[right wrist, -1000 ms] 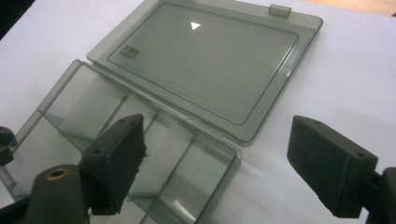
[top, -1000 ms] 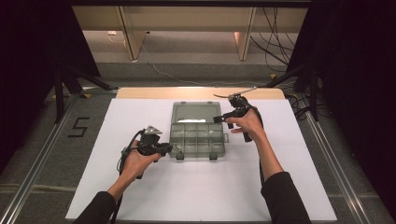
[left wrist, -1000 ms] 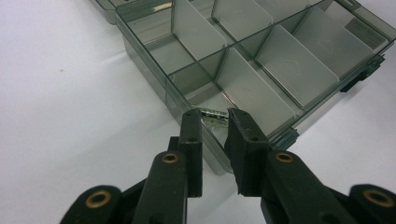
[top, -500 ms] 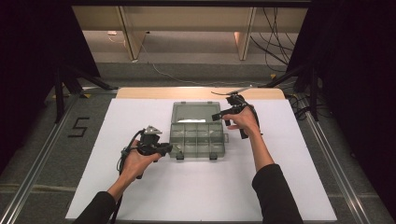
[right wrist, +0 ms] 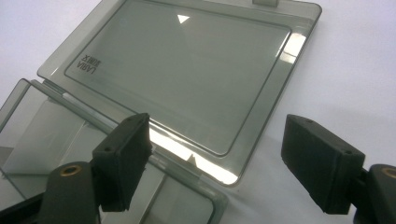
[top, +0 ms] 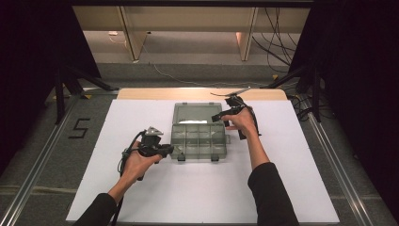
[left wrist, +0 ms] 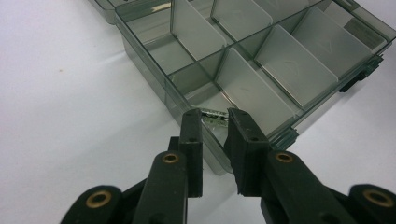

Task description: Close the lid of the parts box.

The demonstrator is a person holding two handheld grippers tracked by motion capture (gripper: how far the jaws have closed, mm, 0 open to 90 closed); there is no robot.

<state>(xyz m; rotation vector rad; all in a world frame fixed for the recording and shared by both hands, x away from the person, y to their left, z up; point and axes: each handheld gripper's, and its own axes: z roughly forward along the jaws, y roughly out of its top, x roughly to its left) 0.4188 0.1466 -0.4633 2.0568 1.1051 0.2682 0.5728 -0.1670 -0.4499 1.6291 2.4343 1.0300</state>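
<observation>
A clear grey compartment box (top: 199, 140) lies open mid-table, its lid (top: 196, 113) folded flat behind it. My left gripper (top: 169, 149) is at the box's near left corner. In the left gripper view its jaws (left wrist: 215, 116) are shut on the box's side wall (left wrist: 154, 74), one jaw inside and one outside. The dividers and compartments (left wrist: 280, 70) look empty. My right gripper (top: 217, 116) hovers at the lid's right end. In the right gripper view it (right wrist: 217, 135) stands wide open over the lid (right wrist: 182, 70), near the hinge corner, holding nothing.
The box rests on a white sheet (top: 282, 188) over the table, with bare room all round it. A wooden strip (top: 141, 93) runs along the far edge. Two latches (top: 214, 158) stick out at the box's front. A "5" mark (top: 80, 127) is on the floor at the left.
My right hand has shifted slightly toward the far side over the lid. The left gripper and the box stay where they were.
</observation>
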